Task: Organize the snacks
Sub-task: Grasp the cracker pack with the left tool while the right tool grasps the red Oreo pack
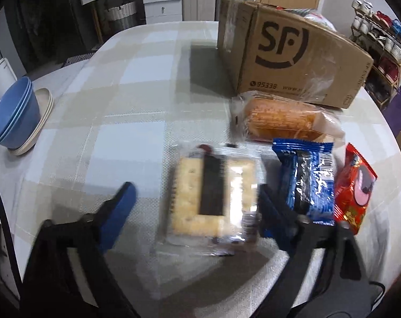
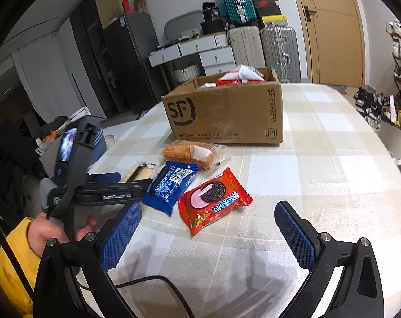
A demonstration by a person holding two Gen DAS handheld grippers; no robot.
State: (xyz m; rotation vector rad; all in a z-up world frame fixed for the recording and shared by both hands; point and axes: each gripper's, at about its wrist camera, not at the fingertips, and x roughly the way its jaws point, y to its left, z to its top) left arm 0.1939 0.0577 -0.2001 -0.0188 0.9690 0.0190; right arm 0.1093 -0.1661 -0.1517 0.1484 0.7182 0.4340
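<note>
The box stands beyond both tongs on the table and already holds several packets. Four snacks remain outside it, by appearance. The cracker pack lies between the jaws of the left tongs; the right finger sits at its edge, the left finger clear, so the jaws stand apart with no grip yet. The bread lies ahead, just before the box. The blue pack and red pack lie right of the left tongs. The right tongs hang open and empty just short of the red pack.
</note>
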